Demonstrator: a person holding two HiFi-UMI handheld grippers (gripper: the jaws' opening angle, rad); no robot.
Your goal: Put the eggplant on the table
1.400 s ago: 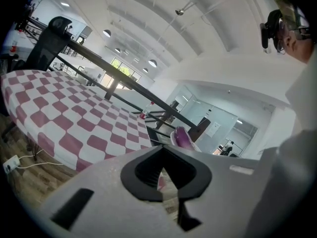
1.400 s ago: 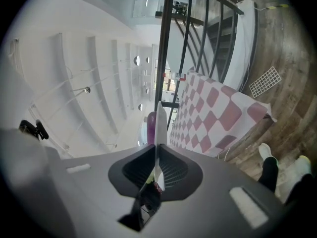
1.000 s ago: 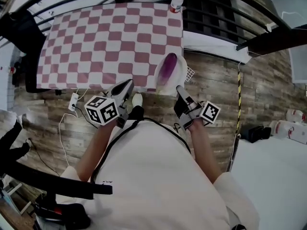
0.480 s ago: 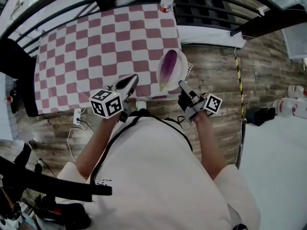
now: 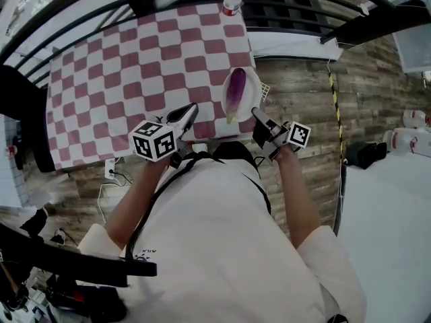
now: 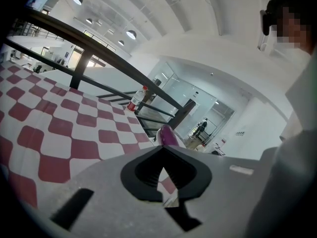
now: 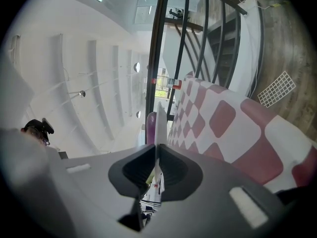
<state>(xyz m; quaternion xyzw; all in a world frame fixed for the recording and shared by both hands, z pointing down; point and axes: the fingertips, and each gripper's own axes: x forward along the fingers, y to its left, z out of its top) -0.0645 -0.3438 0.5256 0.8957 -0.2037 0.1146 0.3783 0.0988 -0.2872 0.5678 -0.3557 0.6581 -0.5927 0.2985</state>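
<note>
Purple eggplant (image 5: 234,88) lies on white plate (image 5: 252,93) at tabletop (image 5: 121,66) edge, right gripper (image 5: 257,115) pinching plate rim, left gripper (image 5: 190,111) closed empty; I judge it light, slick, firm, best taken mid-body.

In the left gripper view I get only the purple tip of the eggplant (image 6: 167,135), because the rest sits behind the left gripper (image 6: 161,151). The bottle (image 6: 136,99) beyond it is too small for me to read its label. In the right gripper view the plate (image 7: 159,118) shows edge-on as 1 thin white strip with just a sliver of eggplant behind it, and on the head view the person's torso (image 5: 215,234) covers part of the table (image 5: 101,79) at its near edge.
</note>
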